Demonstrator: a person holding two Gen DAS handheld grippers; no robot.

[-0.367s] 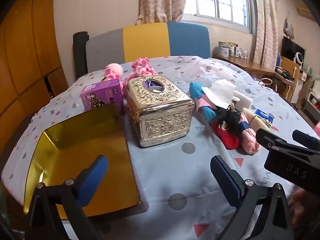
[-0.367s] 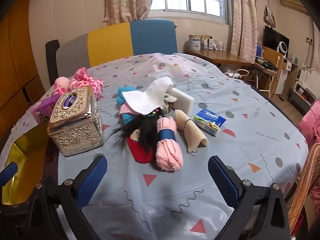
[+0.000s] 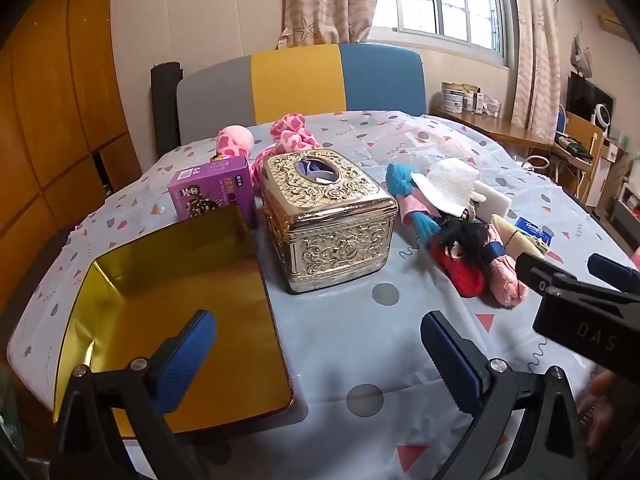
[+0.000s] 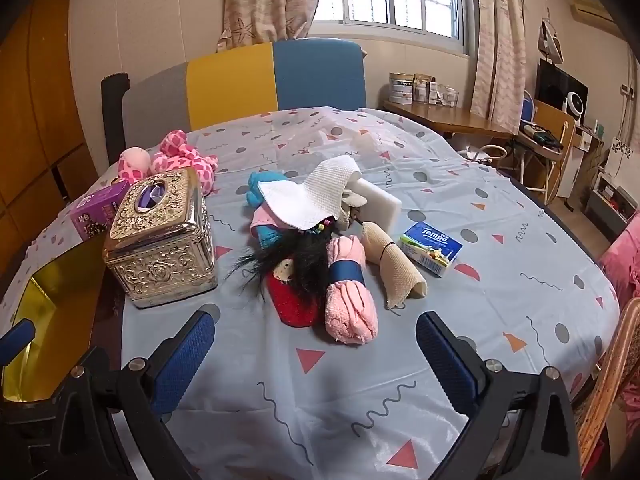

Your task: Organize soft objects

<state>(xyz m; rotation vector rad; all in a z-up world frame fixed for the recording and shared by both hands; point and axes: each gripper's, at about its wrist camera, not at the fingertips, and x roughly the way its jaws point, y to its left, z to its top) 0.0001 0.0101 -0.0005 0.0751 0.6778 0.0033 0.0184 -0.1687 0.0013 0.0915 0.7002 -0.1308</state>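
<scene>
Both my tongs gape wide w/ nothing between the pads. Left tongs (image 3: 318, 354) hang over the near edge of the tabletop (image 3: 360, 344), half above the gold tray (image 3: 168, 304) that sits at the near-left corner. Right tongs (image 4: 316, 354) hover over bare cloth near the front edge, aimed down at the soft pile.

Soft stuff is heaped mid-tabletop: a rolled pink towel (image 4: 350, 300) w/ a blue band lies closest to me, touching a red piece (image 4: 292, 300) that is partly under a doll's black hair (image 4: 296, 258). A white woven hat (image 4: 312, 196) lies atop the heap's far side, blue and pink cloth (image 4: 264, 196) under its left brim. A beige roll (image 4: 394, 268) lies just right of the towel, a white block (image 4: 380, 204) behind it, and a Tempo tissue pack (image 4: 432, 248) beside that.

Left of the pile stands an ornate gold tissue box (image 3: 328, 220); a purple carton (image 3: 214, 192) is just beside it toward the left edge, and a pink spotted plush (image 3: 292, 138) lies behind both, near the far edge.
</scene>
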